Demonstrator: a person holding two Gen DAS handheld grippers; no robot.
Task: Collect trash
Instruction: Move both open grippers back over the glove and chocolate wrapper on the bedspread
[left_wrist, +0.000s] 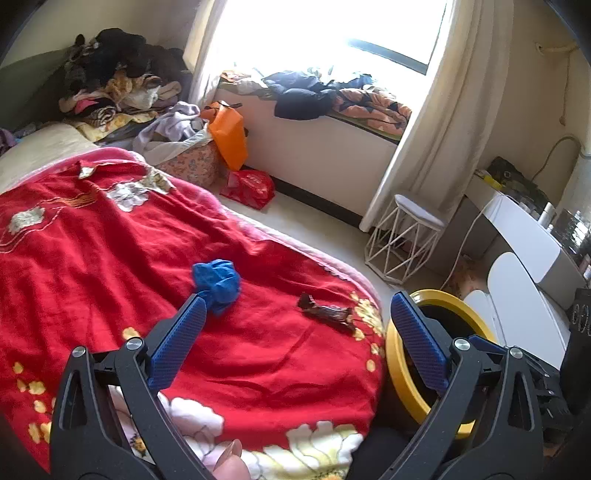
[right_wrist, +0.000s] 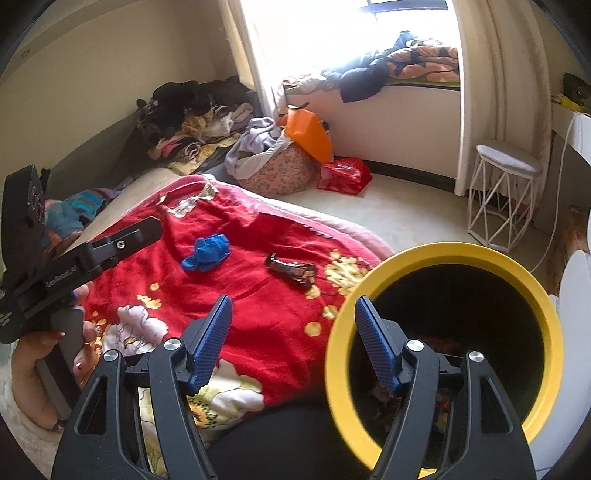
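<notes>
A crumpled blue piece of trash (left_wrist: 218, 280) (right_wrist: 207, 253) and a dark brown wrapper (left_wrist: 327, 314) (right_wrist: 291, 273) lie on the red flowered blanket (left_wrist: 110, 258) on the bed. A black bin with a yellow rim (right_wrist: 454, 251) (left_wrist: 395, 373) stands off the bed's right corner. My left gripper (left_wrist: 299, 301) hangs open above the blanket; its left fingertip overlaps the blue piece and the wrapper shows in the gap. My right gripper (right_wrist: 294, 302) is open: its right finger (right_wrist: 376, 347) is inside the bin's mouth and the near-left rim is between the jaws, not pressed.
A white wire stool (left_wrist: 402, 240) (right_wrist: 502, 195) stands on the pale floor by the curtain. A red bag (right_wrist: 345, 175), an orange bag (left_wrist: 229, 136) and a floral laundry basket (right_wrist: 280, 170) sit near the window seat. Clothes are piled at the bed's far end. A hand (right_wrist: 48, 347) holds the left gripper.
</notes>
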